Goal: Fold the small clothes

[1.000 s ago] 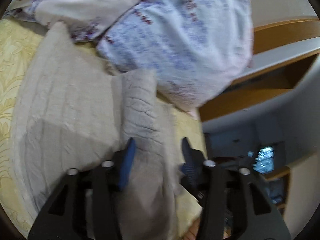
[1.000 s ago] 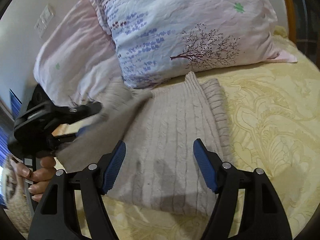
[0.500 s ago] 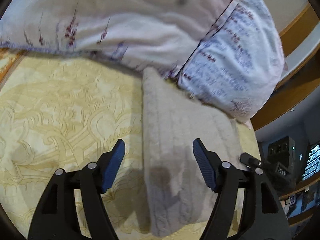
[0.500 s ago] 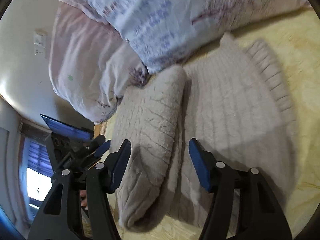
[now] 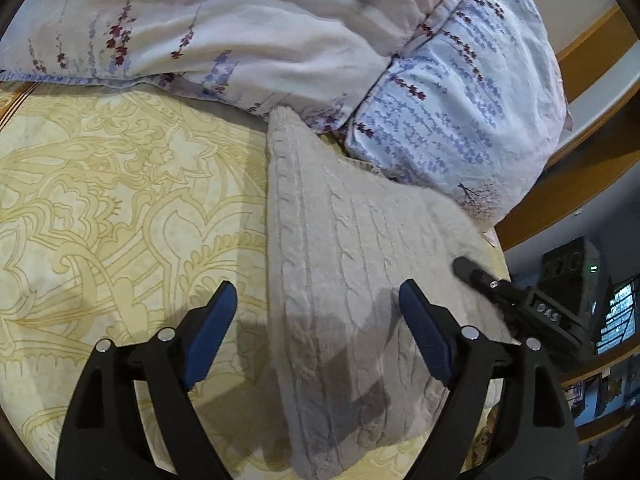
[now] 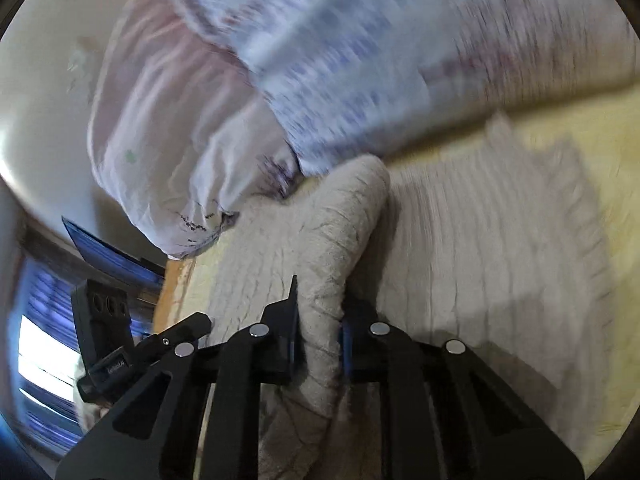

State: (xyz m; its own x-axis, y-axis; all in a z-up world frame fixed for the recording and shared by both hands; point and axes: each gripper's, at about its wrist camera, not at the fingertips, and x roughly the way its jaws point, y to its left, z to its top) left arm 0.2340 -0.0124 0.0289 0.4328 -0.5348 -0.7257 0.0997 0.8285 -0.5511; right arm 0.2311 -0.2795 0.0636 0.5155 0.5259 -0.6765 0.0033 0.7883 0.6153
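A beige cable-knit sweater (image 5: 352,264) lies partly folded on the yellow patterned bedspread (image 5: 120,208), its top end against the pillows. My left gripper (image 5: 316,320) is open and empty, hovering over the sweater's left edge. My right gripper (image 6: 318,338) is shut on a raised fold of the sweater (image 6: 340,240), a sleeve-like strip running up the middle of the right wrist view. The right gripper also shows in the left wrist view (image 5: 520,304) at the sweater's right edge.
Two floral pillows (image 5: 280,32) lie along the far side of the bed. A wooden bed frame (image 5: 580,184) runs at the right. In the right wrist view the left gripper's body (image 6: 116,340) sits at the lower left, with a window behind.
My right gripper has closed on the sweater's raised fold. My left gripper stays open, a little closer over the sweater's left edge. A second ago the left gripper held that fold.
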